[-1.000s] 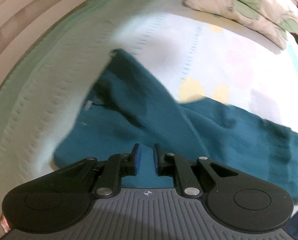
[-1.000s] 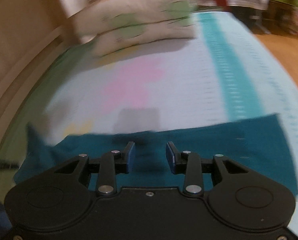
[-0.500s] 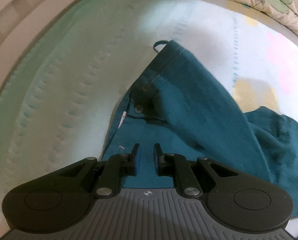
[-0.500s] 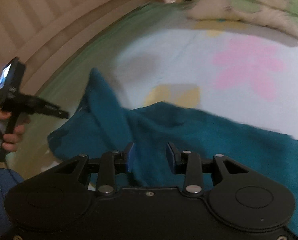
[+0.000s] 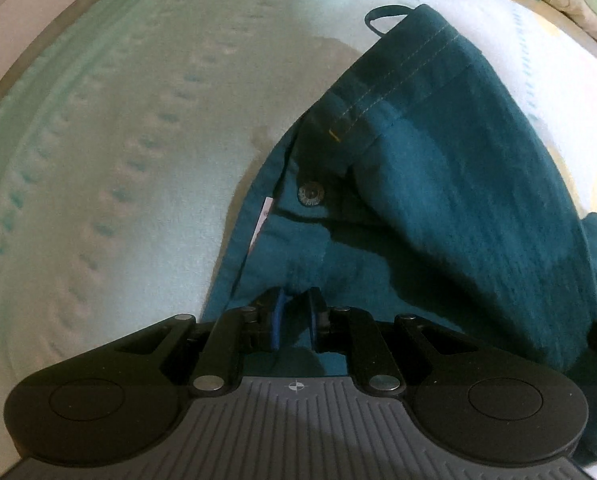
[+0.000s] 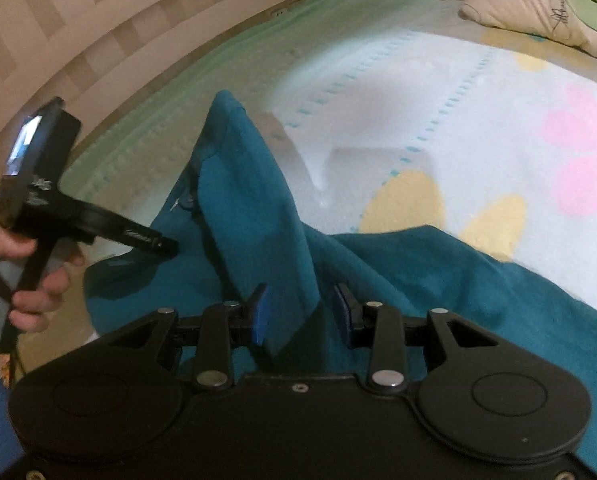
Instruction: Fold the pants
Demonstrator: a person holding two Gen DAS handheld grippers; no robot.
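The teal pants (image 5: 450,184) lay on the bed (image 5: 118,152), spread over a pale quilted cover with pink and yellow flowers, and a leaf-patterned pillow (image 6: 546,4) sat at the far end. The waistband end, with its metal button (image 5: 311,194) and a belt loop (image 5: 382,20) sticking out, was rumpled, one side of the fabric flopped over the other in a raised ridge, and the legs trailed off to the right.

The left gripper (image 5: 294,316) pointed steeply down over the cloth just below the button, its fingers drawn close with only a narrow gap; teal cloth showed in that gap, but I could not tell whether they actually pinched it. The right gripper (image 6: 300,312) hovered low over the ridge of folded fabric, its fingers about half open, standing either side of the ridge without pressing on it. From that side one could also see the person's hand (image 6: 26,276) around the left tool's handle.

To my eye this was still the laying-out stage: the pants were not yet flat enough to fold. The next move seemed to call for each gripper taking a firm hold near the waist and pulling the flopped-over side out so the two legs lie one upon the other
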